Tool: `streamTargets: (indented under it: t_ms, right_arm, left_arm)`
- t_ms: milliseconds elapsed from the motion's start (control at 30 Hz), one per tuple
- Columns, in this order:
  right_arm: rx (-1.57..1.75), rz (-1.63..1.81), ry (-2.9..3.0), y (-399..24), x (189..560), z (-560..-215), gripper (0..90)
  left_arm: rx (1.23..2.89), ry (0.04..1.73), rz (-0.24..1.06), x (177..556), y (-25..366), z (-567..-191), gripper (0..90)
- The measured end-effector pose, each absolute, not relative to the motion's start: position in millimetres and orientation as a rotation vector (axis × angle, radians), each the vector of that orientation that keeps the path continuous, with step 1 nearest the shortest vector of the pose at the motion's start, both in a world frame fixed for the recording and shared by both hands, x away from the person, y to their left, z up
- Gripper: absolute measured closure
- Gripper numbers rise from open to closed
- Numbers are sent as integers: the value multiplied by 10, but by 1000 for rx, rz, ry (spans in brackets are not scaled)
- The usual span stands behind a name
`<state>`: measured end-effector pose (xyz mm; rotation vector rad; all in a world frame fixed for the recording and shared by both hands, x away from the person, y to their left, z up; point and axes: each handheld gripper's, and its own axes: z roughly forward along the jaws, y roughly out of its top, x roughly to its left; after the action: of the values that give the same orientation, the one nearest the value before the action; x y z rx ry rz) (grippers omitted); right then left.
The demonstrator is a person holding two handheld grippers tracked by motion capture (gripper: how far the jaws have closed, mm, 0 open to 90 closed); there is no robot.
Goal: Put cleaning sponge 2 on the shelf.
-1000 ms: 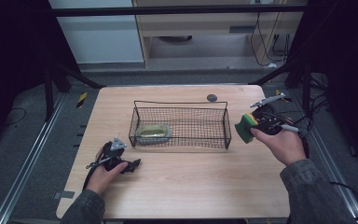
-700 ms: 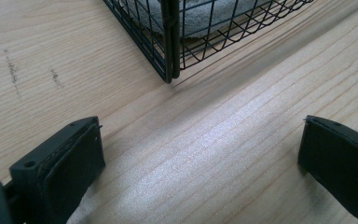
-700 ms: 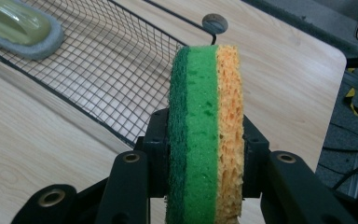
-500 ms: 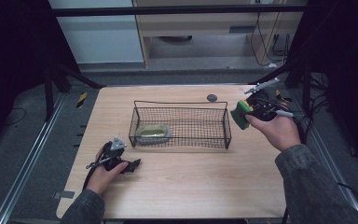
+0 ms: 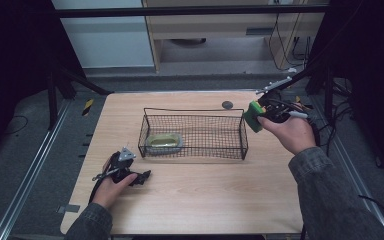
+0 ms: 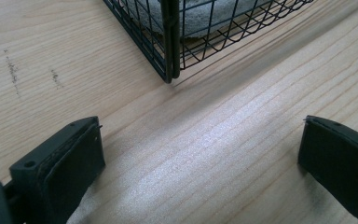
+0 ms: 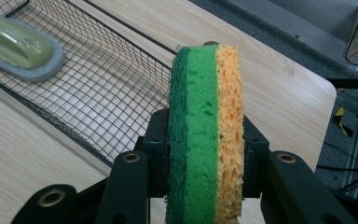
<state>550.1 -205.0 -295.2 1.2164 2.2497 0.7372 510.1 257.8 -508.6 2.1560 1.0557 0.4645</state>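
Observation:
A green and orange sponge (image 7: 204, 126) stands on edge between the jaws of my right gripper (image 7: 205, 144), which is shut on it. In the high view the right gripper (image 5: 260, 114) holds the sponge (image 5: 253, 116) in the air just past the right end of a black wire basket (image 5: 194, 116). Inside the basket's left end lies a pale green scrubber with a grey pad (image 5: 163, 142), seen also as the scrubber (image 7: 18, 46) in the right gripper view. My left gripper (image 5: 141, 177) rests low on the table, open, near the basket's front left corner (image 6: 168, 74).
The basket sits in the middle of a light wooden table (image 5: 200, 200). A small dark round object (image 5: 226, 105) lies behind the basket near the far edge. Black frame posts and cables stand to the right of the table.
My right gripper has carried the sponge upward and toward the far side, alongside the basket's right end. The left hand has stayed where it was.

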Motion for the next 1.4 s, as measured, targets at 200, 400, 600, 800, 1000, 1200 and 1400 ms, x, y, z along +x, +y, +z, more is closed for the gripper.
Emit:
streamTargets:
  t_ms: [200, 400, 600, 800, 1000, 1200, 1400]
  right_arm:
    - [1213, 751, 2237, -2013, 5543, -2951, 641]
    - [1201, 742, 2245, -1960, 5593, -2988, 640]
    - [1192, 736, 2250, -1909, 5643, -3028, 640]
    - [1195, 738, 2255, -1866, 5671, -3066, 639]
    - [1187, 733, 2264, -1831, 5695, -3103, 639]
    - [1180, 721, 2280, -1778, 5724, -3155, 637]
    - [1165, 704, 2296, -1705, 5780, -3219, 637]
  left_arm:
    - [2156, 1056, 465, 5101, 2578, -5086, 0]
    - [2156, 1056, 465, 5101, 2578, -5086, 0]
    - [2156, 1055, 465, 5101, 2578, -5086, 0]
    - [2156, 1054, 465, 5102, 2578, -5086, 0]
    - [2157, 1053, 465, 5103, 2579, -5086, 0]
    - [2157, 1053, 466, 5103, 2579, -5086, 0]
    - [2157, 1052, 466, 5104, 2579, -5086, 0]
